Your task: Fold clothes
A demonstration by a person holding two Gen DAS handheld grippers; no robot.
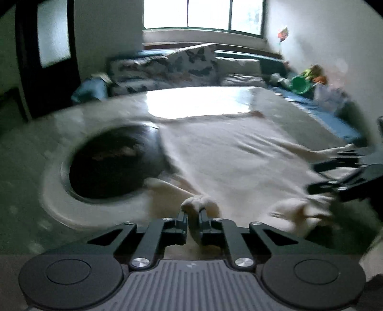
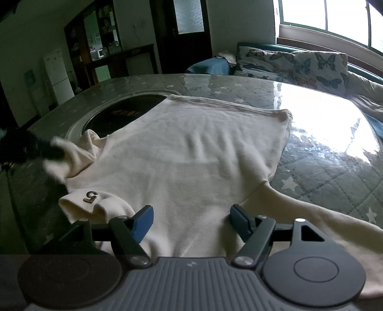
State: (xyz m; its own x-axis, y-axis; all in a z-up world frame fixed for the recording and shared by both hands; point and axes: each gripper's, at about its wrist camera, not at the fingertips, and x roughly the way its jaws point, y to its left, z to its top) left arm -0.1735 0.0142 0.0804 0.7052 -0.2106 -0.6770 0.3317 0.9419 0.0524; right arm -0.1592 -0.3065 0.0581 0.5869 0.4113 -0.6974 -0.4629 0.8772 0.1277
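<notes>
We count one cream shirt (image 2: 186, 153) spread on one quilted surface (image 2: 323, 172), and on that shirt one sleeve (image 2: 95, 203) at the lower left of the right wrist view bearing one dark numeral (image 2: 90, 196). One dark round inset (image 2: 124, 114) shows at the upper left of the shirt. We see two grippers: the left gripper (image 1: 193, 216) and the right gripper (image 2: 191, 220), each with two jaws. At the upper right lie two butterfly cushions (image 2: 294, 64), below one window (image 2: 335, 14). One white fridge (image 2: 58, 74) stands at the far left.
</notes>
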